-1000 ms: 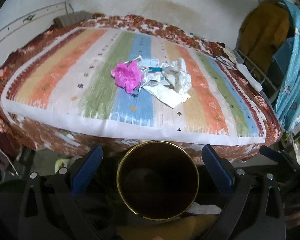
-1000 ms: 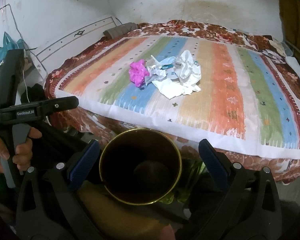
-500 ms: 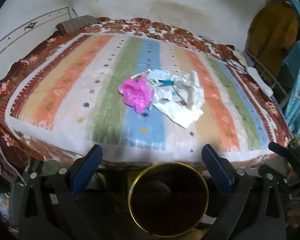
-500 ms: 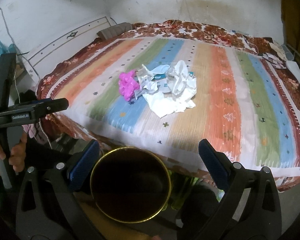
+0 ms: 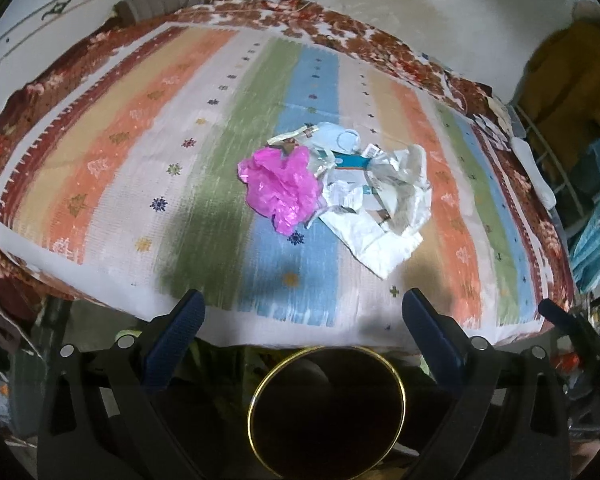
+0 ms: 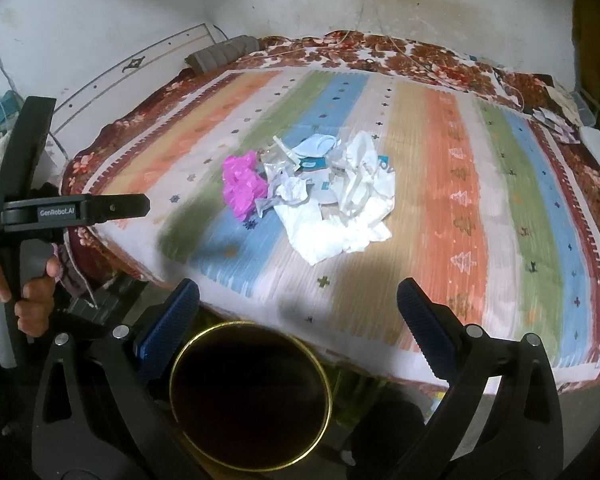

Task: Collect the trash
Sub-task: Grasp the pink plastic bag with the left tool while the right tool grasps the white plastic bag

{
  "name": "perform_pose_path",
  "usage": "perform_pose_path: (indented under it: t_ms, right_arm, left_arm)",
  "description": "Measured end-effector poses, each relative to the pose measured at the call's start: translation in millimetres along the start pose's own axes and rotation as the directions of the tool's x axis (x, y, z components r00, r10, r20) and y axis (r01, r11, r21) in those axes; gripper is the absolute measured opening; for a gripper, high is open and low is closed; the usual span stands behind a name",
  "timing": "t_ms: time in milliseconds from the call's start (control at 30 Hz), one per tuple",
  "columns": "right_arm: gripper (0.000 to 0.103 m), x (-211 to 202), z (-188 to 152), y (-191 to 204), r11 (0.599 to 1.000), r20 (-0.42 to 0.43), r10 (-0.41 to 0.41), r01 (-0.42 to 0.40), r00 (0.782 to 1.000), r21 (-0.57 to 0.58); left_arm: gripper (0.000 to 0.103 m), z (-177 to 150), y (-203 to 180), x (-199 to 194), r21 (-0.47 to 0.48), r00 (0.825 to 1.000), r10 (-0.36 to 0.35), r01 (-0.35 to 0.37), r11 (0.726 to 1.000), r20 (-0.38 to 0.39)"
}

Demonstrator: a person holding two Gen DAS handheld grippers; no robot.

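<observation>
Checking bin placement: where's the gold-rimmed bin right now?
The gold-rimmed bin stands on the floor at the near edge of the bed, low centre in both wrist views, between and below each open gripper's fingers, short of the trash pile.

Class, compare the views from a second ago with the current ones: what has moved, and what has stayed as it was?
Both grippers, left and right, have moved forward toward the bed, so the trash pile looks nearer and the bin sits lower in view. Nothing was grasped or released. The trash pile lies unchanged, both grippers remain open and empty.
</observation>
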State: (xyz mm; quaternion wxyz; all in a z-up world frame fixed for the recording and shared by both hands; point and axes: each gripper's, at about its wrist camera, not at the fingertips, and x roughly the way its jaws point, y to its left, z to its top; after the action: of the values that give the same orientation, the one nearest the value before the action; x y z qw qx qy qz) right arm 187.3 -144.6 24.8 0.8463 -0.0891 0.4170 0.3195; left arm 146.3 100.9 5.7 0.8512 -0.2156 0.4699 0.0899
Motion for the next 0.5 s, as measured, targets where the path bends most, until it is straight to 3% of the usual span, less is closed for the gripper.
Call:
perform_pose_path:
  t_ms: [500]
  right_arm:
    - [0.094,51,45,-23,0.999,-0.015,-0.049,0.049,0.999,0.022]
  left_arm:
    - [0.096,58,5,47,-0.018,0.999,0.012,-0.012,1.0,-0.03]
